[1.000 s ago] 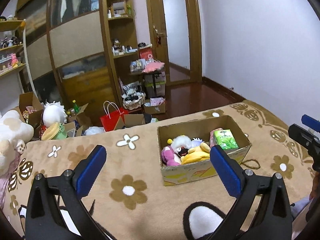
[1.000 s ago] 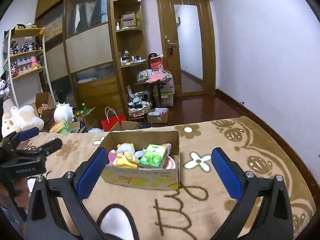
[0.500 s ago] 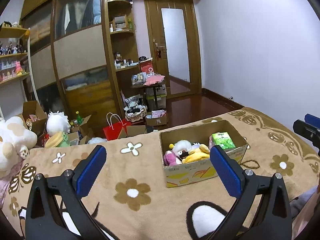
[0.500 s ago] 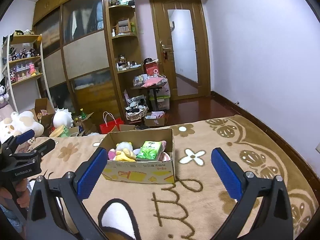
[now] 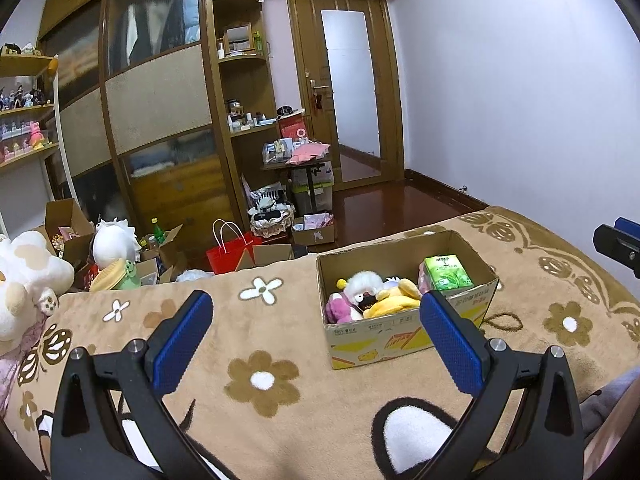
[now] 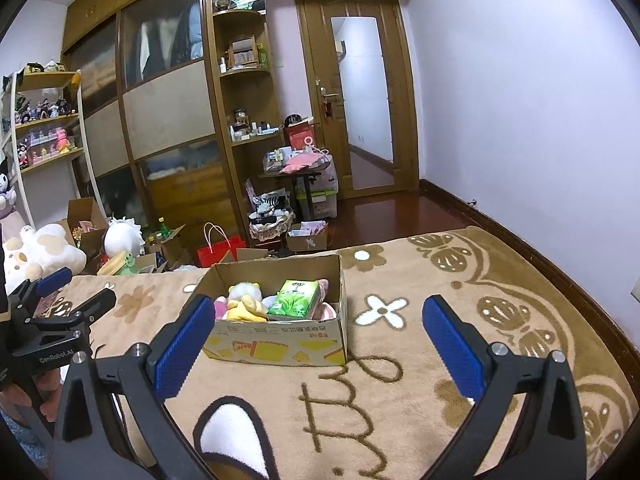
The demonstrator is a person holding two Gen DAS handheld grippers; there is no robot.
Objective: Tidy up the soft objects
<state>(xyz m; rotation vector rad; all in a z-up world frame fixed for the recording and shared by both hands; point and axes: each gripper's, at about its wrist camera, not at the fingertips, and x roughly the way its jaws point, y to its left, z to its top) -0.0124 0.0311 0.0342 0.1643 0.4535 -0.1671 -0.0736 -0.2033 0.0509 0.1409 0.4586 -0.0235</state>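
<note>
A cardboard box (image 5: 404, 334) stands on the tan flowered blanket (image 5: 264, 380). It holds a pink plush (image 5: 338, 309), a white-haired doll (image 5: 366, 286), a yellow plush (image 5: 390, 300) and a green tissue pack (image 5: 447, 278). My left gripper (image 5: 316, 334) is open and empty, above the blanket, left of and nearer than the box. My right gripper (image 6: 318, 338) is open and empty, in front of the same box (image 6: 280, 344). The tissue pack (image 6: 295, 299) and yellow plush (image 6: 244, 307) show there too. The left gripper also shows at the left of the right wrist view (image 6: 72, 300).
A large white plush (image 5: 24, 276) lies at the blanket's left end. Beyond the far edge the floor holds a white round plush (image 5: 114, 240), a red bag (image 5: 228, 254), open cartons (image 5: 66, 224) and a small cluttered table (image 5: 298, 160). A wardrobe and door stand behind.
Both grippers have risen and pulled back from the box, which now looks smaller and lower in view. Both jaws stay open and empty.
</note>
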